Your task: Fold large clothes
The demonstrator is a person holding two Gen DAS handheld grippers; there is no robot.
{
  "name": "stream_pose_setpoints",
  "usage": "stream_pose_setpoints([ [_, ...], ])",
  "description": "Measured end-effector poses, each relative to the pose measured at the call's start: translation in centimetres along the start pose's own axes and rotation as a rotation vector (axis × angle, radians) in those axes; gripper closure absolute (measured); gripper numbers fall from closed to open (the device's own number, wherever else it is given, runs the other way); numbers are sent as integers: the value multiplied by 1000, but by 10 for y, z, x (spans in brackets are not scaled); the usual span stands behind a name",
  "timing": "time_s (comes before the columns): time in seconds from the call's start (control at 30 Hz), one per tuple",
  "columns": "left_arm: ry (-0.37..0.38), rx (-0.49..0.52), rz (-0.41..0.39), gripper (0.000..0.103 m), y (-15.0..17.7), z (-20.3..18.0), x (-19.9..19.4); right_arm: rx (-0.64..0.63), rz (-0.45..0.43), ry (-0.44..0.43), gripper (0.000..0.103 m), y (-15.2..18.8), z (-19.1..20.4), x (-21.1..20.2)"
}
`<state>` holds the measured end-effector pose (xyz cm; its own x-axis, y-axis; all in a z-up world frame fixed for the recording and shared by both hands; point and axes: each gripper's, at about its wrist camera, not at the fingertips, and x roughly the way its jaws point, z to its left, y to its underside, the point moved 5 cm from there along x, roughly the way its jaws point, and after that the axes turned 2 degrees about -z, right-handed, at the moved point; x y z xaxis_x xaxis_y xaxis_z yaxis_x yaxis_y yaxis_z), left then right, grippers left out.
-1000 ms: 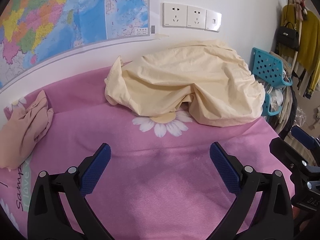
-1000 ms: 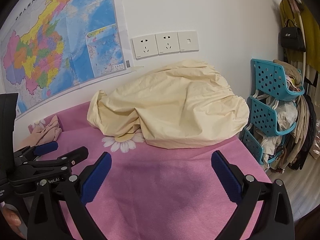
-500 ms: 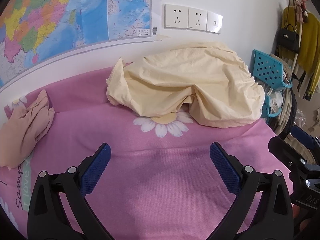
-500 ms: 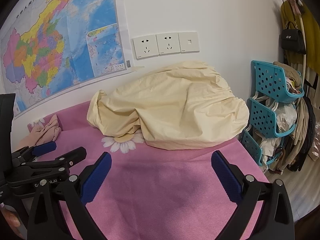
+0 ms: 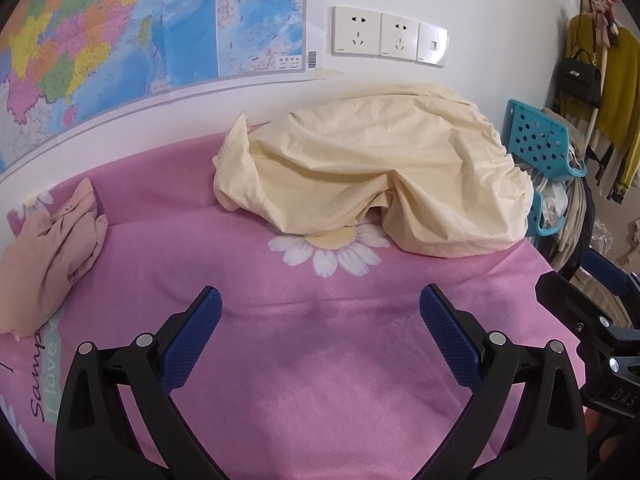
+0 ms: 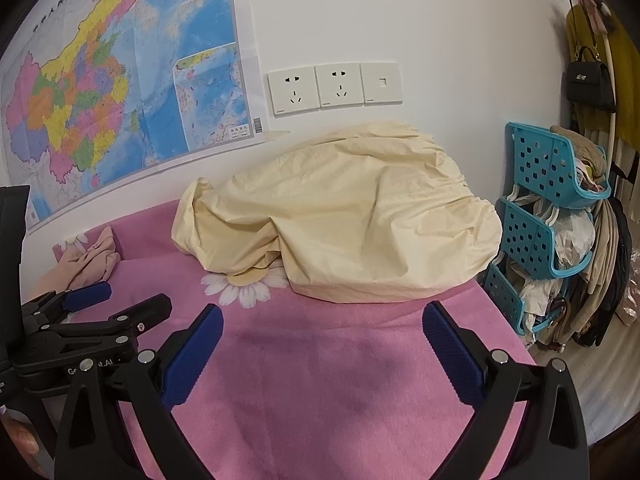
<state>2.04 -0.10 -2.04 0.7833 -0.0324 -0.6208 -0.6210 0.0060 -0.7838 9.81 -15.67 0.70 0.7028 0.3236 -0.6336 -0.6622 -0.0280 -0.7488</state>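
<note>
We see a cream-yellow garment (image 5: 372,176) heaped in a crumpled mound at the far side of the pink bedcover (image 5: 320,360), against the white wall. Its long axis runs left to right along the wall, with a pointed corner sticking up at the left end and a gathered, rounded bulk at the right end. We cannot tell collar from hem; its folds hide the underside and part of a printed daisy (image 5: 328,250) on the cover.

The left gripper (image 5: 320,336) hangs above bare pink cloth, its blue pads spread wide with nothing between them. The right gripper (image 6: 322,350) hangs likewise, jaws parted and empty, well short of the mound. In the right wrist view the left gripper (image 6: 116,306) appears side-on at the lower left.

A peach garment (image 5: 48,256) lies bunched at the far left of the bed. A map (image 6: 120,88) and wall sockets (image 6: 334,87) hang above; a teal basket rack (image 6: 544,216) stands beside the bed's right edge, with hanging clothes and a black handbag (image 6: 590,80) behind it.
</note>
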Motion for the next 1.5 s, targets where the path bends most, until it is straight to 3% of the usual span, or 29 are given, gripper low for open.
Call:
stream_pose_setpoints([
  [1.07, -14, -34, 40, 5, -8, 20, 30, -62, 20, 11, 6, -12, 12, 32],
  [1.2, -29, -45, 56, 5, -9, 31, 39, -116, 37, -5, 6, -20, 22, 55],
  [1.5, -158, -98, 71, 5, -22, 96, 64, -309, 115, -27, 6, -44, 66, 149],
])
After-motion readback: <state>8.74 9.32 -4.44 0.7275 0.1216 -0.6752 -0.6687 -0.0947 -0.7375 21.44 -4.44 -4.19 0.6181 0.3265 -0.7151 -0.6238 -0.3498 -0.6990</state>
